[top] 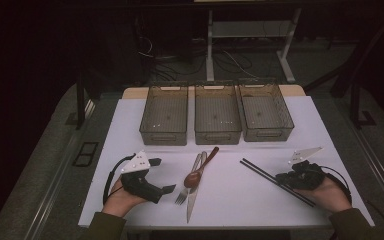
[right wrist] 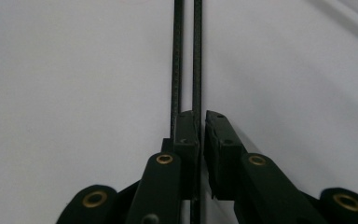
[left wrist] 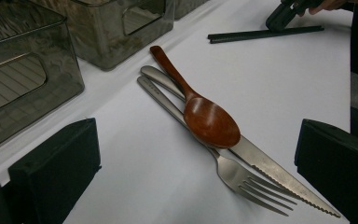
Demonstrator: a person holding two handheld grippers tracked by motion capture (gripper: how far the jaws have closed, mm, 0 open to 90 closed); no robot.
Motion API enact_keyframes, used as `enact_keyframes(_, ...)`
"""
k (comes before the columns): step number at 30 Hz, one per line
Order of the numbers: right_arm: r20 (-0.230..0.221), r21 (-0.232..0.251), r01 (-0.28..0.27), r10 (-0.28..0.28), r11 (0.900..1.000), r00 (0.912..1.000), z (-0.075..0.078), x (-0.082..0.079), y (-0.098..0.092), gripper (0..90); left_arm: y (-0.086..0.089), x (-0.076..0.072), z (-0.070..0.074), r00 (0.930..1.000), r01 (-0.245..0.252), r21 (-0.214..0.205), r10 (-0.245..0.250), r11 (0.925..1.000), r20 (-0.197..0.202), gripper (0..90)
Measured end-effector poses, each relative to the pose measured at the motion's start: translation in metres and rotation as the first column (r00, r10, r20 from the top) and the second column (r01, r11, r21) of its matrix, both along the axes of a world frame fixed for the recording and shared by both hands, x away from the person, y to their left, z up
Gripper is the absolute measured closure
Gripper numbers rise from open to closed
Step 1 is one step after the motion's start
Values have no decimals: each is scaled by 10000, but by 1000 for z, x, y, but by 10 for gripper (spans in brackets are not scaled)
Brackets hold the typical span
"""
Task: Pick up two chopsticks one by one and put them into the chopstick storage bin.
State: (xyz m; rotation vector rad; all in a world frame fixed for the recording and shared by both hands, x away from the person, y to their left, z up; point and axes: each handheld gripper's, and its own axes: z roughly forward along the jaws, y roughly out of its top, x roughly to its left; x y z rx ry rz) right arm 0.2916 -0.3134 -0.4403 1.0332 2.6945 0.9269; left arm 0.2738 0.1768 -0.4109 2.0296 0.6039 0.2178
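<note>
Between my right tool's [right wrist: 201, 122] matt black jaws, dark matt chopsticks [right wrist: 186, 56]; beyond my left tool [left wrist: 196, 158], a glossy wooden spoon [left wrist: 205, 119] on brushed metal cutlery.

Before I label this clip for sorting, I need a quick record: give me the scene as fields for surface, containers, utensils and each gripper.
surface: white table
containers: three clear bins in a row at the far side, nothing seen inside
utensils: wooden spoon lying over fork and knife; black chopsticks apart at the right
left gripper: jaws open, beside the utensils
right gripper: jaws shut on one chopstick

Wooden spoon [left wrist: 210, 122] lies across fork [left wrist: 242, 179] and knife [left wrist: 279, 177] between the spread claw's jaws.
</note>
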Motion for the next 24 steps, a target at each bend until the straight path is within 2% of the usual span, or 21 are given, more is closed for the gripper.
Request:
enact_keyframes(8,256,-355,-71,80,9993,9996,0,-2,3,830,-1,0,0,10000,29,2,-29,10000,0,0)
enact_keyframes(13,97,-338,69,-66,9994,9999,1,-1,4,828,0,0,0,10000,23,-8,-23,10000,2,0)
enact_keyframes(15,28,-403,121,-120,9991,9999,1,-1,5,827,0,0,0,10000,20,-9,-20,10000,3,0)
enact_keyframes(17,12,-694,47,-47,9976,10000,3,0,8,828,0,0,0,10000,20,-12,-20,10000,3,0)
enact_keyframes(24,-146,-760,117,-128,9970,9998,4,2,9,844,-1,0,0,10000,46,-20,-46,10000,13,0)
